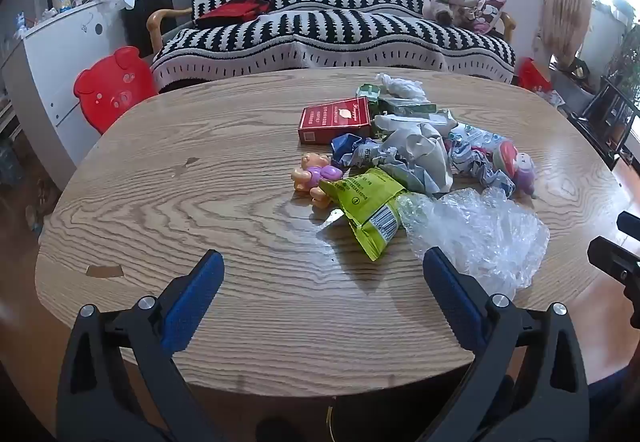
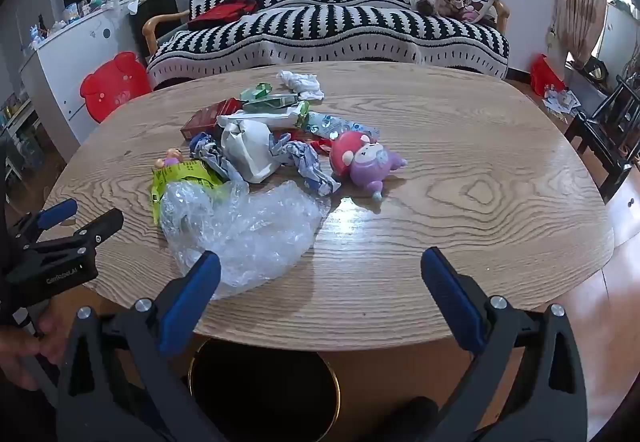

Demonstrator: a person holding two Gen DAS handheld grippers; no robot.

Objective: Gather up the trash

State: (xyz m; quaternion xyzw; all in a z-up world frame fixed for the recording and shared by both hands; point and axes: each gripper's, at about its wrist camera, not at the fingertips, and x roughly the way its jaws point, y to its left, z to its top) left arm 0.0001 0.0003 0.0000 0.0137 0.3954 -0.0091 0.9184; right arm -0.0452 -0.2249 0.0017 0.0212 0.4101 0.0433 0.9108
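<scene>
A heap of trash lies on the oval wooden table (image 1: 192, 202): a clear plastic bag (image 1: 476, 234) (image 2: 244, 230) nearest me, a yellow-green wrapper (image 1: 368, 210) (image 2: 180, 176), crumpled paper (image 1: 416, 158) (image 2: 248, 150), a red box (image 1: 334, 120) and a white tissue (image 2: 300, 82). A small doll (image 1: 316, 178) and a pink-purple plush toy (image 2: 364, 162) lie among it. My left gripper (image 1: 323, 264) hovers open over the near table edge, empty. Just as wide open and empty is my right gripper (image 2: 320, 260), its left finger over the bag's edge. A dark round bin (image 2: 264, 386) stands below the table's near edge.
Behind the table stands a black-and-white striped sofa (image 1: 328, 30). A red pig-faced stool (image 1: 110, 86) and a white cabinet (image 1: 60, 54) are at the left. Dark chairs (image 2: 612, 134) stand at the right. A hand (image 2: 24, 342) holds the left gripper's handle.
</scene>
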